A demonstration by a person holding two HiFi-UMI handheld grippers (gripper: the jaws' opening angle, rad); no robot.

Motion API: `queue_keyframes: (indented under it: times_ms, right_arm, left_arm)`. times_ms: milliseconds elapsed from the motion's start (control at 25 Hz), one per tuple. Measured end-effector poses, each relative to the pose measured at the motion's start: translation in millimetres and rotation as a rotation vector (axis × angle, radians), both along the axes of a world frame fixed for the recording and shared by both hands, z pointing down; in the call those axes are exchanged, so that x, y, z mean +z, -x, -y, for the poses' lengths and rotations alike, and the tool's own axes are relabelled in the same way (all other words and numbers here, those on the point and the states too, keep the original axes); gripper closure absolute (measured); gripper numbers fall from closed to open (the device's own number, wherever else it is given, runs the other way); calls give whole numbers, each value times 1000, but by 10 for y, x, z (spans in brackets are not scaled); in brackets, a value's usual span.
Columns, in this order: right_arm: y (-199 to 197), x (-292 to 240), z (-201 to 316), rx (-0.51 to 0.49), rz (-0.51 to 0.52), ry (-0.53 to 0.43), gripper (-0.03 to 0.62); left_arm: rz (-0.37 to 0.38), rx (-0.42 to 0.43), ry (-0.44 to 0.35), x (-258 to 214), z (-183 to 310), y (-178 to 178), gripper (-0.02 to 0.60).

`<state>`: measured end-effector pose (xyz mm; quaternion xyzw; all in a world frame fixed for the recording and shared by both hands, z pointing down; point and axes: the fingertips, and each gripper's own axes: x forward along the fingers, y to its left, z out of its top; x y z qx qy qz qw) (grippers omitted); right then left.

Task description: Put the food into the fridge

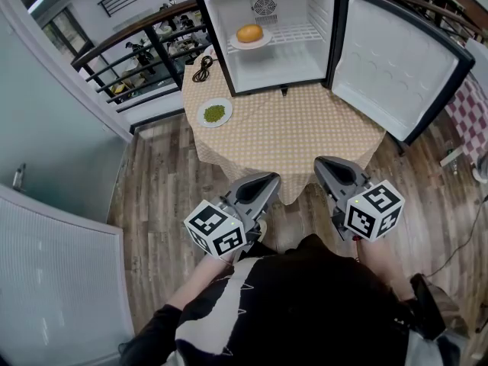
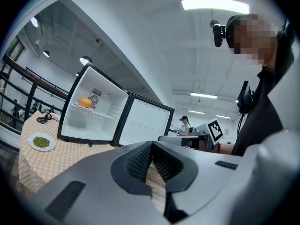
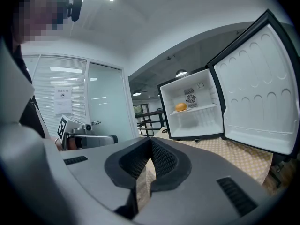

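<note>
Head view: the fridge (image 1: pixel 320 29) stands on the table (image 1: pixel 305 136) with its door (image 1: pixel 396 67) wide open; an orange food (image 1: pixel 249 33) sits on its shelf; greens (image 1: pixel 215 113) lie on a plate (image 1: pixel 203 118) on the table, left of the fridge; the left gripper (image 1: pixel 268 178) and right gripper (image 1: pixel 322 162) hang side by side at the table's near edge.
Left gripper view: jaws clenched together, nothing between them.
Right gripper view: jaws pressed together, empty; the orange food shows on the shelf.

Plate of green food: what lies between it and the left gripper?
Only bare checked tablecloth, as the head view shows; nothing stands between the plate of green food and the left gripper.
</note>
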<state>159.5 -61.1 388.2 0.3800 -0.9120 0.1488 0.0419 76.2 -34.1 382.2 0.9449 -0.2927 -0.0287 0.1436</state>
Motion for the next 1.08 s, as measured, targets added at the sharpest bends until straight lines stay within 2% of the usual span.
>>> queue_keyframes:
  times_ms: [200,1080]
  right_arm:
    - [22,11,-4,6,-46,-12,579]
    - [13,27,-13,12,-58,5,579]
  left_arm:
    - [0,-2,-1,8,-4,4,569]
    - [-3,-1,-5,-18,-1,-6,569]
